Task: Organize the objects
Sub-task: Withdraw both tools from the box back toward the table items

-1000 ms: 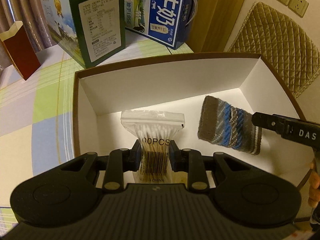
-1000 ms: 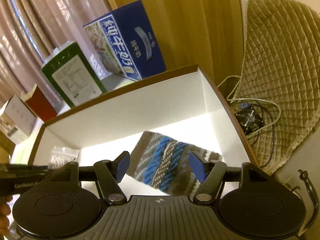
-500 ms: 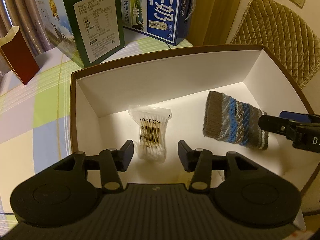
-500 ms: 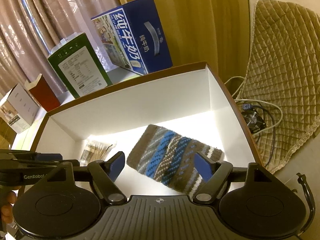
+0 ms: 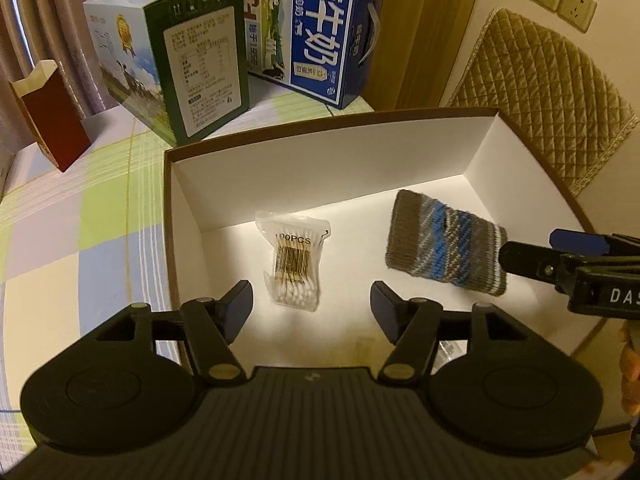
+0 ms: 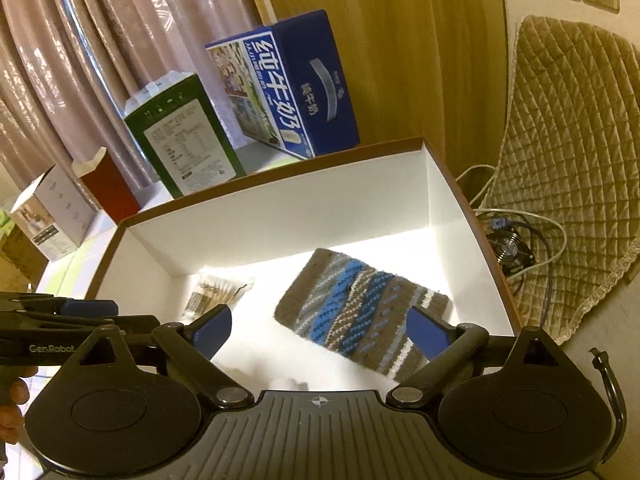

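Observation:
A brown-rimmed white box [image 5: 320, 176] [image 6: 280, 216] holds two things. A clear bag of cotton swabs [image 5: 296, 260] [image 6: 214, 292] lies flat on its floor at the left. A grey and blue knitted pouch [image 5: 444, 246] [image 6: 360, 314] lies at the right. My left gripper [image 5: 312, 310] is open above the near side of the box, with the swab bag just beyond its fingers. My right gripper [image 6: 320, 332] is open over the pouch and holds nothing. The right gripper's fingers [image 5: 560, 258] reach in from the right in the left wrist view.
A green carton [image 5: 188, 68], a blue milk carton [image 5: 320, 28] and a red box [image 5: 48, 120] stand behind the box on a checked cloth [image 5: 80, 240]. A white carton [image 6: 52, 216] sits far left. A quilted cushion [image 6: 568, 160] and cables [image 6: 516, 240] lie to the right.
My left gripper let go of the swab bag, which now lies flat in the box, then opened wide and rose. My right gripper also lifted away from the pouch.

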A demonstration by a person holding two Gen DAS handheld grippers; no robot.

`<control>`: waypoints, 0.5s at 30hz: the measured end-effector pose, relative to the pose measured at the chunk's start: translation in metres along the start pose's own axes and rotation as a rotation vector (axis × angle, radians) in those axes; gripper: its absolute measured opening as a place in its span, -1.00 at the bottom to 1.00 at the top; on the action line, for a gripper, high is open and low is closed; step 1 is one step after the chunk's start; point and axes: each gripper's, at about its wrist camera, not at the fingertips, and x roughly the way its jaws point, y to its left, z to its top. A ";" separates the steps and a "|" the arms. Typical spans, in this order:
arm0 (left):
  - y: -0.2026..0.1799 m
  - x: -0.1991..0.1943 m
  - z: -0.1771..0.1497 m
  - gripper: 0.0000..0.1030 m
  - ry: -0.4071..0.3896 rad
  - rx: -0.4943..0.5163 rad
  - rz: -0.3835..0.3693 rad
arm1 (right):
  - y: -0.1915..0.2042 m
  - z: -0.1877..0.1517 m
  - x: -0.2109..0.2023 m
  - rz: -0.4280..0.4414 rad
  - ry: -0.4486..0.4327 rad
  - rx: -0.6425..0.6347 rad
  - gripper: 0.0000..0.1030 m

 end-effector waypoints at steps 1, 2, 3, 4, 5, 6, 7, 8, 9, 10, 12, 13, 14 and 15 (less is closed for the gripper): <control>0.000 -0.004 -0.002 0.24 -0.003 -0.004 -0.002 | 0.002 -0.001 -0.003 0.003 -0.002 -0.002 0.83; 0.001 -0.009 -0.003 0.29 -0.006 -0.007 -0.002 | 0.003 -0.002 -0.006 0.005 -0.004 -0.004 0.85; 0.001 -0.014 -0.006 0.31 -0.011 -0.010 -0.002 | 0.005 -0.003 -0.009 0.007 -0.006 -0.006 0.88; 0.002 -0.019 -0.008 0.38 -0.016 -0.013 -0.003 | 0.006 -0.004 -0.012 0.009 -0.009 -0.009 0.89; 0.002 -0.024 -0.010 0.44 -0.021 -0.016 -0.003 | 0.008 -0.005 -0.015 0.012 -0.011 -0.012 0.90; 0.003 -0.030 -0.012 0.46 -0.029 -0.020 -0.003 | 0.010 -0.007 -0.018 0.014 -0.014 -0.015 0.91; 0.003 -0.034 -0.014 0.51 -0.031 -0.023 -0.002 | 0.012 -0.008 -0.022 0.015 -0.016 -0.017 0.92; 0.004 -0.038 -0.017 0.62 -0.030 -0.028 0.001 | 0.013 -0.010 -0.025 0.017 -0.017 -0.018 0.94; 0.005 -0.043 -0.020 0.67 -0.031 -0.036 0.007 | 0.015 -0.011 -0.028 0.018 -0.019 -0.018 0.95; 0.007 -0.049 -0.022 0.68 -0.037 -0.042 0.008 | 0.017 -0.013 -0.032 0.019 -0.021 -0.019 0.96; 0.009 -0.060 -0.028 0.71 -0.049 -0.052 -0.003 | 0.020 -0.017 -0.039 0.022 -0.028 -0.021 0.96; 0.010 -0.067 -0.030 0.76 -0.052 -0.058 -0.005 | 0.022 -0.019 -0.044 0.023 -0.030 -0.023 0.96; 0.011 -0.072 -0.034 0.78 -0.057 -0.061 -0.005 | 0.024 -0.021 -0.048 0.023 -0.032 -0.025 0.96; 0.012 -0.078 -0.037 0.78 -0.062 -0.062 -0.004 | 0.026 -0.023 -0.051 0.024 -0.033 -0.026 0.96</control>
